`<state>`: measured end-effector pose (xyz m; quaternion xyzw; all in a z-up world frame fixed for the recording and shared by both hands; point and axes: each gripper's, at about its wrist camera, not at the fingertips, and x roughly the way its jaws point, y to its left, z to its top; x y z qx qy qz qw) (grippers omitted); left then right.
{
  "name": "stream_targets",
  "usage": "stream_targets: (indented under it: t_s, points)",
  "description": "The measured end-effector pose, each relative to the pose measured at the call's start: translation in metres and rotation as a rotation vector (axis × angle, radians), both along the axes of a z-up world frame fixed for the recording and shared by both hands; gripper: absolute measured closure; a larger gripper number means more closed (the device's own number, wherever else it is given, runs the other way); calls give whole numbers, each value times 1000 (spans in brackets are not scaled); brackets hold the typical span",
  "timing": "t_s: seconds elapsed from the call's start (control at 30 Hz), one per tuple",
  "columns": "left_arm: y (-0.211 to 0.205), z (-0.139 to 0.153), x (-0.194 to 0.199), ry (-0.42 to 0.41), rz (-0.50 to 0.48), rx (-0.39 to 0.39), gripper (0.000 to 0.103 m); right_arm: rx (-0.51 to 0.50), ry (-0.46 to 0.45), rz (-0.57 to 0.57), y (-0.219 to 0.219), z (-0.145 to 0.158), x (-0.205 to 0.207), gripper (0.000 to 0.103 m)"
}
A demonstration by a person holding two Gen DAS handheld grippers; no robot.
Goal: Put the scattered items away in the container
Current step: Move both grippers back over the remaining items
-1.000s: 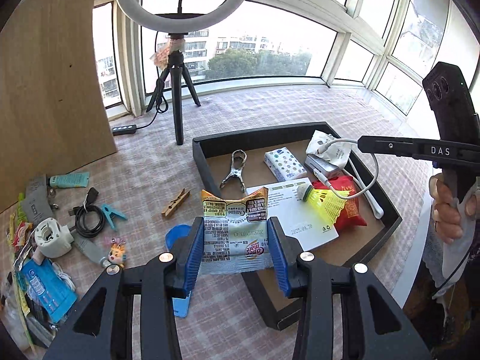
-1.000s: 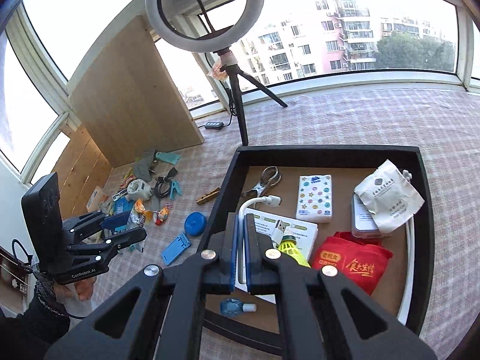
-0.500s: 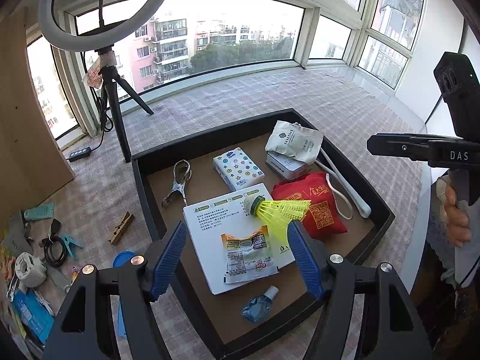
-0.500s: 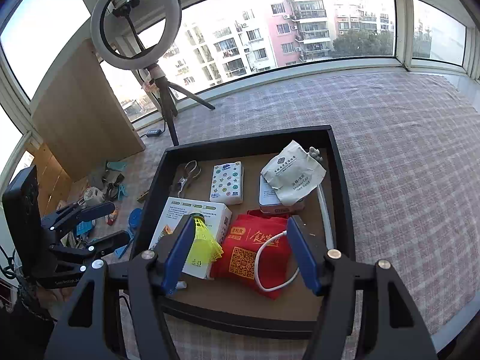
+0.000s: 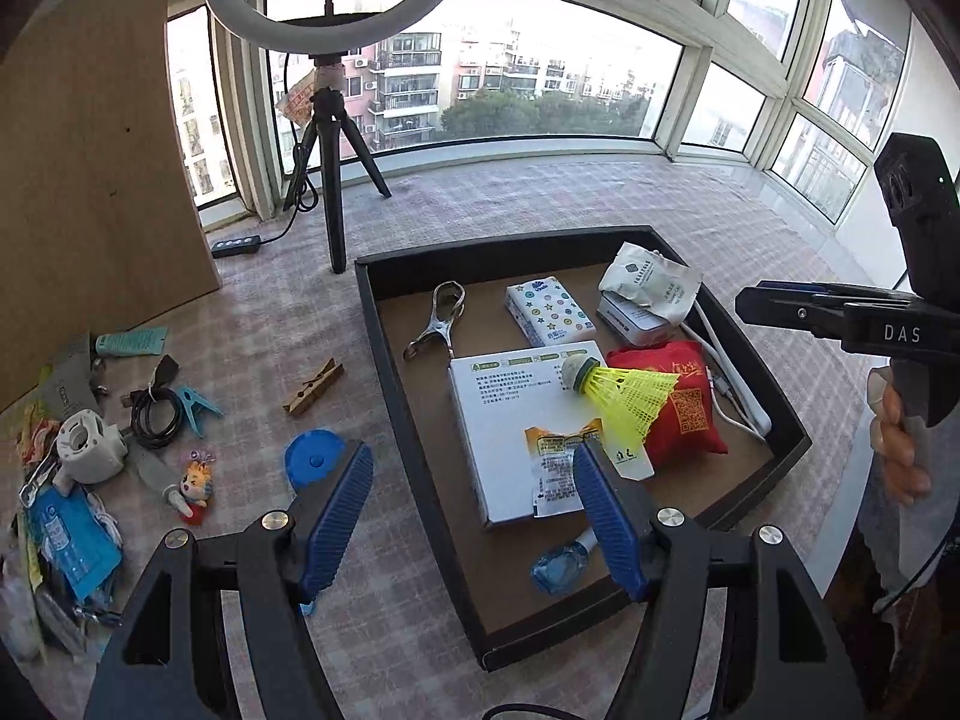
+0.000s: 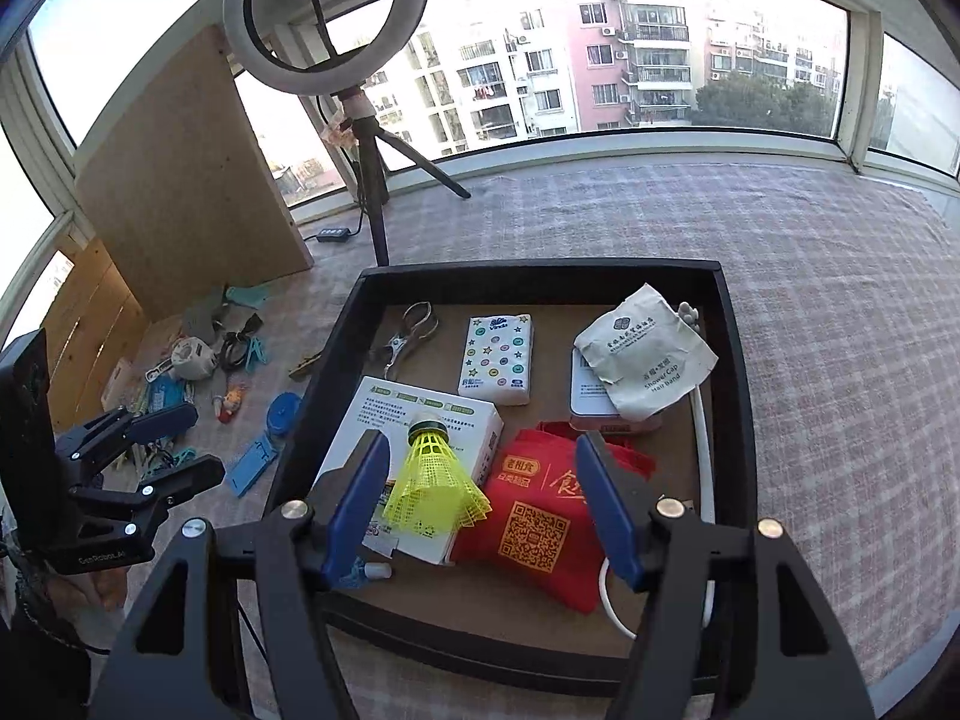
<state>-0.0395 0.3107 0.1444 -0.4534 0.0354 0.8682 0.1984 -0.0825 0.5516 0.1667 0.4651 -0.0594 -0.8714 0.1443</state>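
Note:
The black tray (image 5: 384, 324) holds a white box (image 5: 498, 396), and a snack packet (image 5: 555, 468) lies loose on it beside a yellow shuttlecock (image 5: 624, 393). A white cable (image 5: 738, 408) curls by the red pouch (image 5: 690, 414). My left gripper (image 5: 474, 480) hovers open over the tray's near-left wall, nothing between its blue pads. My right gripper (image 6: 480, 456) hangs open above the shuttlecock (image 6: 432, 474) and red pouch (image 6: 540, 516), touching neither. Left of the tray lie a wooden clothespin (image 5: 313, 385), a blue disc (image 5: 315, 459), a cartoon keychain (image 5: 195, 480) and several more small items.
Also in the tray are a tissue pack (image 5: 546, 309), a metal clip (image 5: 438, 324), a shower cap packet (image 5: 651, 288) and a small blue bottle (image 5: 558, 564). A ring light on a tripod (image 5: 330, 180) and a wooden board (image 5: 90, 150) stand behind, with a power strip (image 5: 236, 246) between them.
My left gripper opened and let go of the snack packet, which now lies on the white box. My right gripper opened and released the white cable into the tray.

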Motion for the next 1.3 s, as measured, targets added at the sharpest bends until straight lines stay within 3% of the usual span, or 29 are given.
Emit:
stream_targets:
  t_s: [0.37,0.67,0.87,1.07,1.3]
  points:
    - [-151,-13,31,-52,217,-62,37,-20,14,159,-114,1,2,40]
    - [-298,-12,63,-40,423,-56,37,23,94,255,-214,5,6,40]
    - [-368,-21,72,-44,499,-36,37,63,64,268,-264,1,-7,40]
    - [-377,-24,57,-42,453,-35,38,123,24,260,-294,-12,-27,40]
    - [-322,-28,14,-78,350,26,37,154,-49,270,-311,-37,-62,40]
